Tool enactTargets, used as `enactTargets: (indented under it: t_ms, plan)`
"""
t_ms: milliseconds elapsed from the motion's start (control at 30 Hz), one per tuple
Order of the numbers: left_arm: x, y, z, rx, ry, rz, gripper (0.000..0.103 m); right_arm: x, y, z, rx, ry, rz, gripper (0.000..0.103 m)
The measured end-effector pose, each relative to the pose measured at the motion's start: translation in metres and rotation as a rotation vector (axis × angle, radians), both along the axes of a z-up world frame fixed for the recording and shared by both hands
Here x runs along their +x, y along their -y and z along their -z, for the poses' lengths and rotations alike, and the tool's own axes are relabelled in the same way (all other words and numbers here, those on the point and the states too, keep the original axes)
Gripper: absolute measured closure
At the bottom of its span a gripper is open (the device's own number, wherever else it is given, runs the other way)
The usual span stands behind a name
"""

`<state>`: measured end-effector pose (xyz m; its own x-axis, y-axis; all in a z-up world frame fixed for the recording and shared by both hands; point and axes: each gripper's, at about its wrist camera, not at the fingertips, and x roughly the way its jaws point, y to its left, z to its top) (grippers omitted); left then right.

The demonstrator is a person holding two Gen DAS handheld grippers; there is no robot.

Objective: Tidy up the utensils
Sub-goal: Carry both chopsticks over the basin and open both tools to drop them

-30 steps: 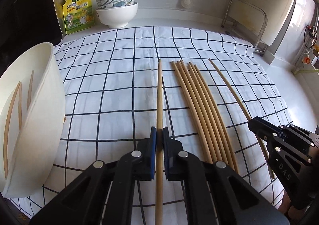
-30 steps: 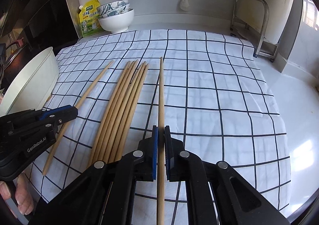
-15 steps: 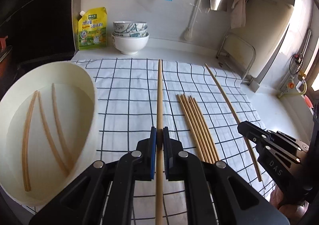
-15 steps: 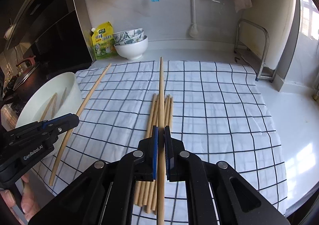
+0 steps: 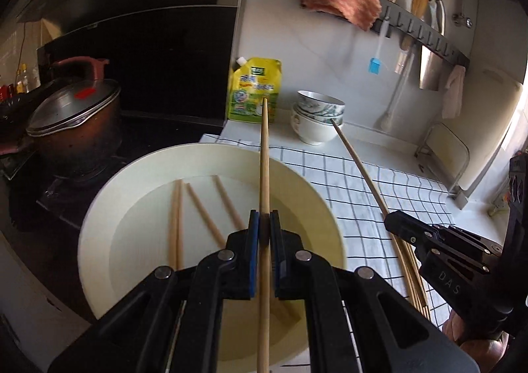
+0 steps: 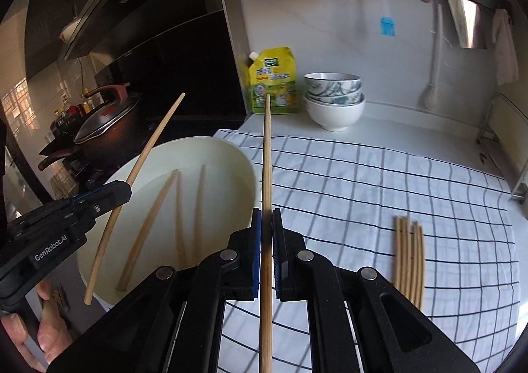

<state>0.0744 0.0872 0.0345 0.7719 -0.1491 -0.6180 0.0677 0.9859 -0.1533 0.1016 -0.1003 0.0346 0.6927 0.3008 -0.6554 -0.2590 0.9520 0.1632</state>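
My left gripper point(image 5: 264, 234) is shut on a wooden chopstick point(image 5: 264, 155) and holds it above the big white bowl point(image 5: 105, 214), which has three chopsticks point(image 5: 176, 218) lying in it. My right gripper point(image 6: 266, 234) is shut on another chopstick point(image 6: 267, 155), held in the air just right of the bowl point(image 6: 246, 161). The left gripper and its chopstick point(image 6: 145, 155) show at the left of the right wrist view. The right gripper's chopstick point(image 5: 359, 168) shows in the left wrist view. Several loose chopsticks point(image 6: 409, 254) lie in a bundle on the checked cloth point(image 6: 363, 181).
A lidded pot point(image 5: 72, 112) sits on the stove left of the bowl. A yellow pouch point(image 5: 255, 89) and stacked small bowls point(image 5: 316, 115) stand at the back wall. A metal rack point(image 5: 442, 155) stands at the right. Utensils and a red cloth point(image 5: 340, 3) hang above.
Both grippers have lifted their chopsticks off the cloth and swung left toward the white bowl. The left one is now over the bowl. Both stayed shut.
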Motion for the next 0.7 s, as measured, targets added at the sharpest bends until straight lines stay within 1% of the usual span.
enactTargets:
  t_ms: [133, 267, 367, 533, 700]
  plan:
    - [0.008, -0.036, 0.010, -0.016, -0.025, -0.055, 0.096, 0.015, -0.037, 0.005, -0.006, -0.023, -0.065, 0.097]
    - [0.014, -0.052, 0.021, -0.016, -0.049, -0.078, 0.096, 0.029, -0.067, 0.011, -0.017, -0.056, -0.111, 0.097]
    - [0.021, -0.062, 0.032, -0.027, -0.078, -0.089, 0.096, 0.042, -0.086, 0.019, -0.027, -0.103, -0.138, 0.097]
    - [0.032, -0.071, 0.047, -0.040, -0.123, -0.099, 0.096, 0.051, -0.104, 0.033, -0.039, -0.155, -0.167, 0.097]
    - [0.037, -0.071, 0.060, -0.040, -0.161, -0.100, 0.095, 0.056, -0.110, 0.047, -0.045, -0.193, -0.172, 0.097]
